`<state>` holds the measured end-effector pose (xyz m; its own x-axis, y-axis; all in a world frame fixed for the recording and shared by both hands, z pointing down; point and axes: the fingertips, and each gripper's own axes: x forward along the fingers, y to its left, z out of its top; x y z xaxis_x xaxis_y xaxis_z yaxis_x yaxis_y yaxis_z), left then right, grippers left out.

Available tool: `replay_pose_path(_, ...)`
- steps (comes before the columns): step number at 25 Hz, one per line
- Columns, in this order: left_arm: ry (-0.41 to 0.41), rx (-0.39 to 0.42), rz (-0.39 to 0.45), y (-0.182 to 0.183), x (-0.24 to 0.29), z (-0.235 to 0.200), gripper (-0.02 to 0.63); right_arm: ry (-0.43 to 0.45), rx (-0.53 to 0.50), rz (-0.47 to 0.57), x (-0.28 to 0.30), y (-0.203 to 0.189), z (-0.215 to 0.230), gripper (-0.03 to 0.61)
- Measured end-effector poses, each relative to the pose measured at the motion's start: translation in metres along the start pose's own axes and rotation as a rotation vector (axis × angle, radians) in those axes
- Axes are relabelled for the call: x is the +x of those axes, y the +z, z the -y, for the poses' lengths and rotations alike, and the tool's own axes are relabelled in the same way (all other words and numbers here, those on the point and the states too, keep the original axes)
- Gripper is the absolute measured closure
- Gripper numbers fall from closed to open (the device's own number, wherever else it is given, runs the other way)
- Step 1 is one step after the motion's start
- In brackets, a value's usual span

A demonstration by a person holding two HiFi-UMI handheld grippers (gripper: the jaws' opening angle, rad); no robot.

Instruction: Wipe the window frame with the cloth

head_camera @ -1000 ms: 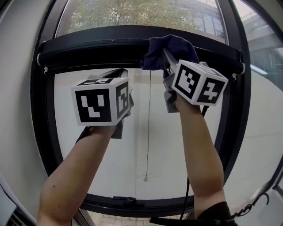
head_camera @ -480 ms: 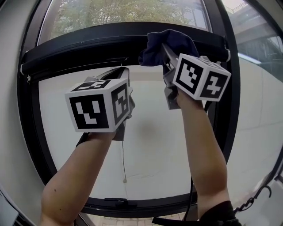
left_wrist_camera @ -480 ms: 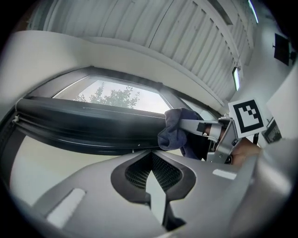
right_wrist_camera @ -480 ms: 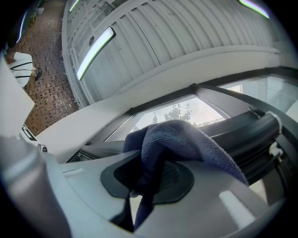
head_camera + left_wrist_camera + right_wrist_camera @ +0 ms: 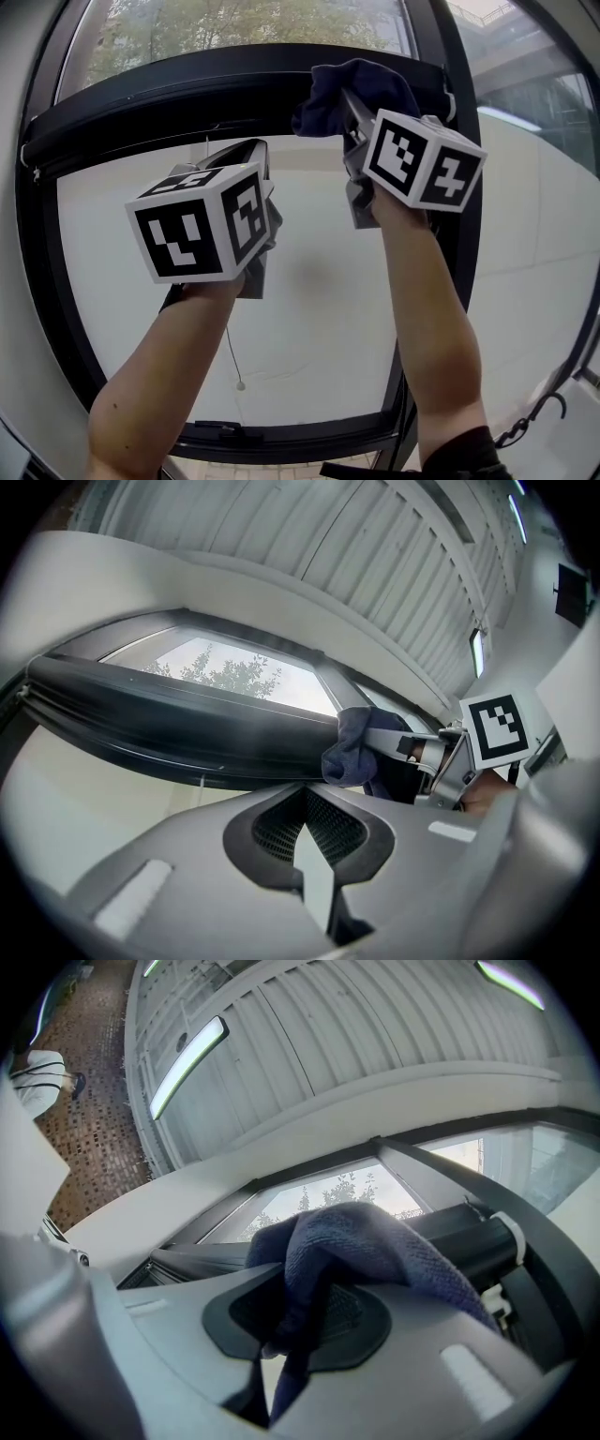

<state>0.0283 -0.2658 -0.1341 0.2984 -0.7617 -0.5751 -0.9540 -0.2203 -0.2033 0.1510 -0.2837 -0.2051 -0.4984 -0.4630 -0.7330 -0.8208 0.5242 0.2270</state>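
Note:
A dark blue cloth (image 5: 364, 86) is bunched in my right gripper (image 5: 349, 101), which is shut on it and presses it against the black horizontal bar (image 5: 178, 94) of the window frame, near the bar's right end. In the right gripper view the cloth (image 5: 370, 1241) drapes over the jaws, with the bar (image 5: 464, 1232) just behind. My left gripper (image 5: 246, 152) is held up to the left of it, just below the bar, shut and holding nothing. From the left gripper view, the cloth (image 5: 352, 752) sits against the bar (image 5: 169, 724), beyond my left gripper (image 5: 305, 791).
A white blind (image 5: 319, 309) fills the pane below the bar, with a thin pull cord ending in a bead (image 5: 241, 385). The black right upright (image 5: 467, 234) stands close to my right arm. A latch (image 5: 225, 431) sits on the bottom rail. A cable (image 5: 534, 412) hangs lower right.
Both grippers have shifted right along the bar. The cloth is now closer to the right upright, and the pull cord lies further left in view.

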Motion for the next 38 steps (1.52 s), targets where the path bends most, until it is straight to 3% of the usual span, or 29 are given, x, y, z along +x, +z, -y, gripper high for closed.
replay_pose_path(5,-0.033,-0.001,-0.009,-0.009,0.016,0.027,0.62,-0.012,-0.003,0.0,-0.009,0.001,0.028,0.512)
replay_pose_path(9,-0.106,-0.046,0.034,-0.012,0.021,0.055,0.62,-0.031,-0.049,-0.011,-0.024,0.007,0.048,0.512)
replay_pose_path(15,-0.076,-0.024,0.021,-0.023,0.032,0.126,0.62,-0.063,-0.051,0.006,-0.084,0.03,0.114,0.512)
replay_pose_path(23,-0.112,-0.023,0.04,-0.013,0.058,0.108,0.62,-0.112,-0.064,-0.011,-0.061,0.016,0.13,0.512)
replay_pose_path(31,-0.186,-0.017,0.064,-0.001,0.053,0.117,0.62,-0.162,-0.085,-0.029,-0.063,0.015,0.132,0.511)
replay_pose_path(38,-0.217,-0.068,0.063,-0.006,0.06,0.109,0.62,-0.183,-0.095,-0.045,-0.061,0.015,0.132,0.512)
